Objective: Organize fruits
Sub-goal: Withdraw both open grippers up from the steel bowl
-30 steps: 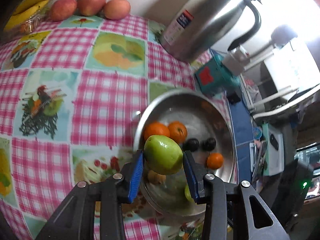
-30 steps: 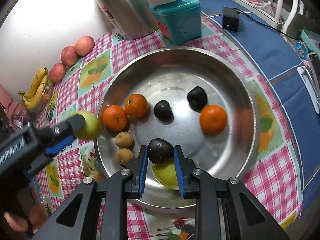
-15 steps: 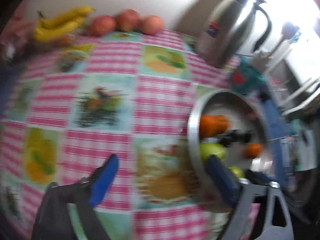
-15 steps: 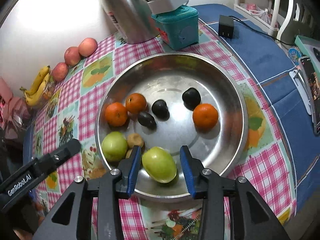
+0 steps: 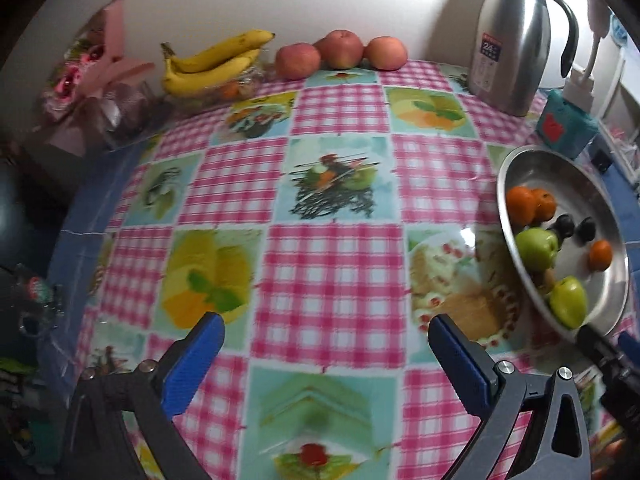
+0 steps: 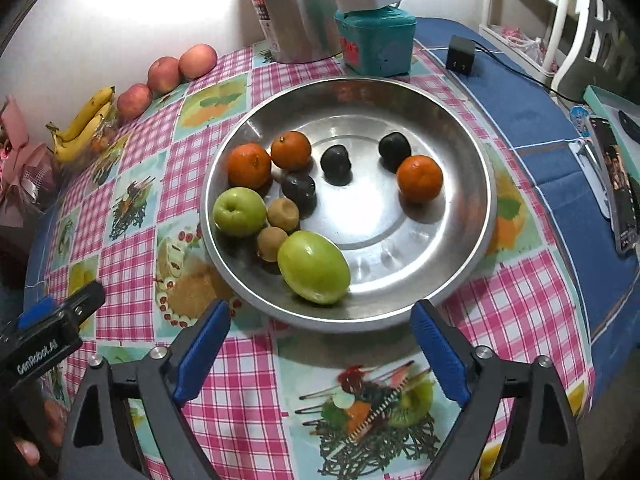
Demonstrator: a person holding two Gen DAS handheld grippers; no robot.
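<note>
A steel bowl holds two green apples, three oranges, three dark plums and two brown kiwis. My right gripper is wide open and empty, just short of the bowl's near rim. My left gripper is wide open and empty over the checked tablecloth, left of the bowl. Three red apples and bananas lie at the table's far edge.
A steel thermos jug and a teal box stand behind the bowl. A pink wrapped bouquet lies at the far left. A black charger and a phone lie on the blue cloth at right.
Both grippers opened. The left one dropped its green apple in the bowl and the right one its dark plum. Both pulled back from the bowl, the left swinging left.
</note>
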